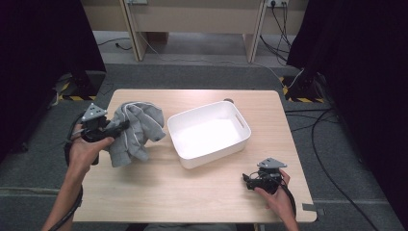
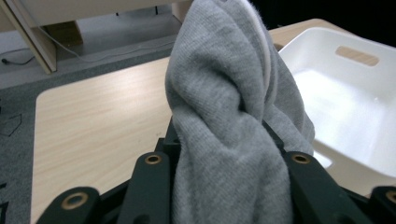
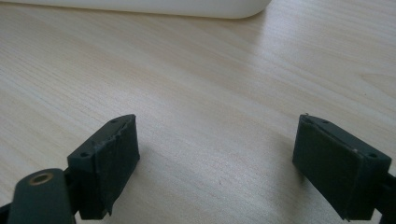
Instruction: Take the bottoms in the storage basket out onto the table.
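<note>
High view – step: a grey cloth [image 1: 134,130] is gripped by the left gripper [image 1: 122,126] and held up bunched at the table's left part, just beside the white bin [image 1: 208,134]; the carry to the bin is judged to be in hand, the drop not yet made
High view – next move: the cloth would have to be carried rightward over the bin's near rim, lifted enough that the hanging folds clear the wall, then let go above the empty floor
High view – right gripper [image 1: 250,182]: held low by the table's near right corner, well apart from cloth and bin
High view – surroundings: table [image 1: 202,202] otherwise bare; cables and desk legs are seen on the floor beyond, none in the path

Left gripper view – grasp: the jaws are closed on a twisted fold of the cloth [image 2: 229,116], which rises between them
Left gripper view – bin [image 2: 345,93]: seen to the right, empty, with a handle slot in its far wall
Left gripper view – hindrance: the bin's near wall is the one thing judged likely to catch trailing fabric

Right gripper view – fingers [image 3: 109,163]: spread wide, nothing between them, just over bare wood
Right gripper view – bin [image 3: 187,7]: its base edge is seen at the top, clear of the jaws
</note>
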### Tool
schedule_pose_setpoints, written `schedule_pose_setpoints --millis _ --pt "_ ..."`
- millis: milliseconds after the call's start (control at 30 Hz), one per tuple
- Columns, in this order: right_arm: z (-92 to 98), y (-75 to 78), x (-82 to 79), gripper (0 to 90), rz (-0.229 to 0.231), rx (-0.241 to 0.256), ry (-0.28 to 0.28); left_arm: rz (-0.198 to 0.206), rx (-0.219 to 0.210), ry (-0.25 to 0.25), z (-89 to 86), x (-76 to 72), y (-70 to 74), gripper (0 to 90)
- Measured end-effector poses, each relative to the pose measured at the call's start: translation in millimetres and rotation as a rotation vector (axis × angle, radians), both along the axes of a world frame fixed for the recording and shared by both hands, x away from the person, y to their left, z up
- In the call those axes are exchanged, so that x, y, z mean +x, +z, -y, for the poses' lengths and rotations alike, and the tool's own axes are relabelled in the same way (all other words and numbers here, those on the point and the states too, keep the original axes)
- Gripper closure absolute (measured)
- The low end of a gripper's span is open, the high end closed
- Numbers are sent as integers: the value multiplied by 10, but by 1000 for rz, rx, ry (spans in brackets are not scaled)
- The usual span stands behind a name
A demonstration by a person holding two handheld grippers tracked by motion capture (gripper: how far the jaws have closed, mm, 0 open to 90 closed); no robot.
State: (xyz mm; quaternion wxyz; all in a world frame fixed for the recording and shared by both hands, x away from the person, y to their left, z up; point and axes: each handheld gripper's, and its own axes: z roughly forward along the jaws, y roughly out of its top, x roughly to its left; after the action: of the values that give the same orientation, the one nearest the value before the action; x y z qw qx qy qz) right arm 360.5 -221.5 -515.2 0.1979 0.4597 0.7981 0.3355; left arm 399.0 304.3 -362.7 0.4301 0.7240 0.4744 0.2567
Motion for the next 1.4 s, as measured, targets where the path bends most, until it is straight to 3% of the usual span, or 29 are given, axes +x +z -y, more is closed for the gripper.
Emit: schedule_pose_setpoints --millis 300,500,567,800,1033,1400 --pt "-4 0 2 152 -1 1 0 -74 -20 16 -8 32 -494 647" --pt "-6 0 5 152 2 -1 3 -84 -22 31 -20 4 -648 646" --pt "-9 0 4 152 1 0 2 -103 -8 30 -8 -19 -754 645" --pt "-12 -1 10 152 5 -2 5 -151 -25 46 -10 -51 -1084 639" --pt "-25 -1 14 152 2 1 5 -151 6 79 -42 -78 -1219 626" --pt "-33 -1 10 152 0 4 6 -176 -21 97 -81 -68 -1362 595"
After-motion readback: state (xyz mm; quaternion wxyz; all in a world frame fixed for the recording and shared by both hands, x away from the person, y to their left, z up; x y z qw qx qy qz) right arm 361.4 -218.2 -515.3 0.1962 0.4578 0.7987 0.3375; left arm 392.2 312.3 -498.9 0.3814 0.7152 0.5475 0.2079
